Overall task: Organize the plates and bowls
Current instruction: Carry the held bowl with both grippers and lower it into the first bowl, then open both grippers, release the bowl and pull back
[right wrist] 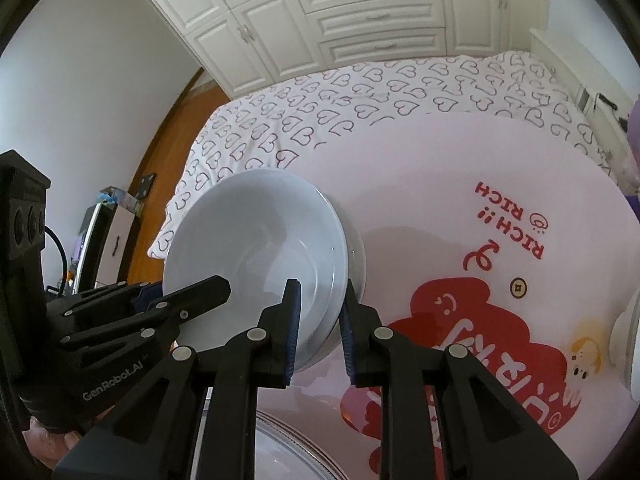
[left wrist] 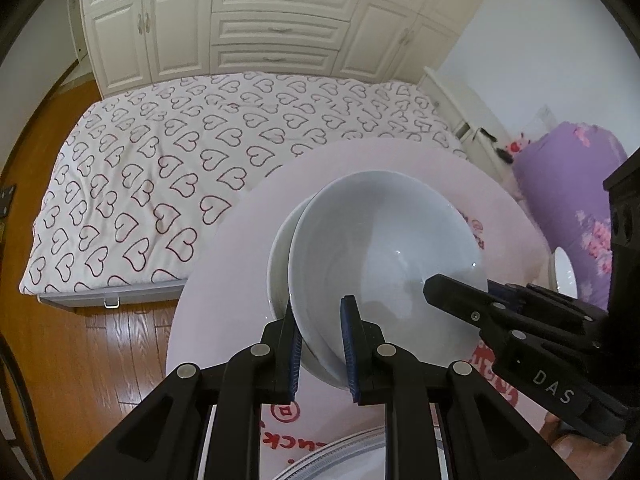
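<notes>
Gripping opposite sides of the same white bowl (left wrist: 384,248), the two grippers hold it tilted above the round pink table (left wrist: 240,272); a second bowl (left wrist: 280,264) is nested under it, its rim showing just outside the upper one at about 9 o'clock in the left wrist view. The left gripper (left wrist: 322,348) has its blue-padded fingers narrowed onto the near rim, one inside the bowl and one outside, and the right gripper (right wrist: 318,320) pinches the rim the same way from the other side, reaching in at about 4 o'clock in the left view. The bowls have no long axis to speak of; their open mouths tip toward the cameras, the feet facing away toward the bed (left wrist: 160,152). Whether the lower bowl is also caught between the pads is hard to tell. Beyond the stack the tabletop runs bare out to its far curved edge at 12 o'clock, and to the right, past the red printed picture (right wrist: 472,336), there is open surface. A plate (right wrist: 288,452) with a patterned rim lies at 6 o'clock beneath the fingers, and another white dish (right wrist: 628,344) sits at the table's 3 o'clock edge in the right wrist view.
</notes>
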A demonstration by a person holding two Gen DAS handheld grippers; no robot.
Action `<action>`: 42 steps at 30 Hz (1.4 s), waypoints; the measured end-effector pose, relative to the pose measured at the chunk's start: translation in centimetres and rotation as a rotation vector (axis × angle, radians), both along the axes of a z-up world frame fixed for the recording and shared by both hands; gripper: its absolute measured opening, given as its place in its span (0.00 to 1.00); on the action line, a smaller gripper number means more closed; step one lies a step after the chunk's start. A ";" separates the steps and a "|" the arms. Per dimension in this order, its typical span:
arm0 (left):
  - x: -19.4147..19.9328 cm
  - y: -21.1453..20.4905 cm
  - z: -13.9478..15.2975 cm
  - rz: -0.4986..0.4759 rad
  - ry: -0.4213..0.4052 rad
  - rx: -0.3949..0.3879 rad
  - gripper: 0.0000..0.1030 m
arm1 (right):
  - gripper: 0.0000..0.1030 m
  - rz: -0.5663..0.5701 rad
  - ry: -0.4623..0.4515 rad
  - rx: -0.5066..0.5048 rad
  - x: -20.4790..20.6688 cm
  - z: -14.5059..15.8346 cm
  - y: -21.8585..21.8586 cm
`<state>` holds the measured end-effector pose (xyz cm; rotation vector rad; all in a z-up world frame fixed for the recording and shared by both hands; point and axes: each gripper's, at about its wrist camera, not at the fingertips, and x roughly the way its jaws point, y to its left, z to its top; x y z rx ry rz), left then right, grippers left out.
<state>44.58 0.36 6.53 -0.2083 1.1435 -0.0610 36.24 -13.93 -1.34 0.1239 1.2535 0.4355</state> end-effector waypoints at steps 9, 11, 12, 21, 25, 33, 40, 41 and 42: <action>-0.2 0.4 -0.9 -0.003 0.017 -0.018 0.21 | 0.26 -0.009 -0.013 -0.014 -0.3 0.7 0.7; -0.1 0.7 -1.0 -0.001 0.024 -0.021 0.25 | 0.39 -0.013 -0.022 -0.019 -0.3 1.1 0.7; -0.1 0.8 -0.8 -0.003 0.019 -0.026 0.26 | 0.46 -0.016 -0.031 -0.019 -0.4 1.3 0.7; -0.5 1.0 -0.2 -0.005 0.006 -0.016 0.40 | 0.59 -0.053 -0.054 0.000 -0.3 2.1 -0.4; -1.3 0.5 0.4 -0.021 -0.027 -0.002 0.93 | 1.00 -0.121 -0.083 0.058 -0.2 2.3 -2.1; -3.0 -0.1 2.3 -0.011 -0.134 0.090 0.99 | 1.00 -0.169 -0.104 0.135 -0.6 2.5 -4.1; -4.3 -0.1 3.2 0.001 -0.159 0.083 0.99 | 1.00 -0.201 -0.145 0.174 -1.5 4.0 -6.3; -4.6 -0.1 3.4 0.003 -0.165 0.083 0.99 | 1.00 -0.207 -0.152 0.178 -1.7 4.2 -6.6; -5.0 -0.3 3.6 0.003 -0.172 0.082 0.99 | 1.00 -0.209 -0.158 0.181 -1.8 4.5 -6.9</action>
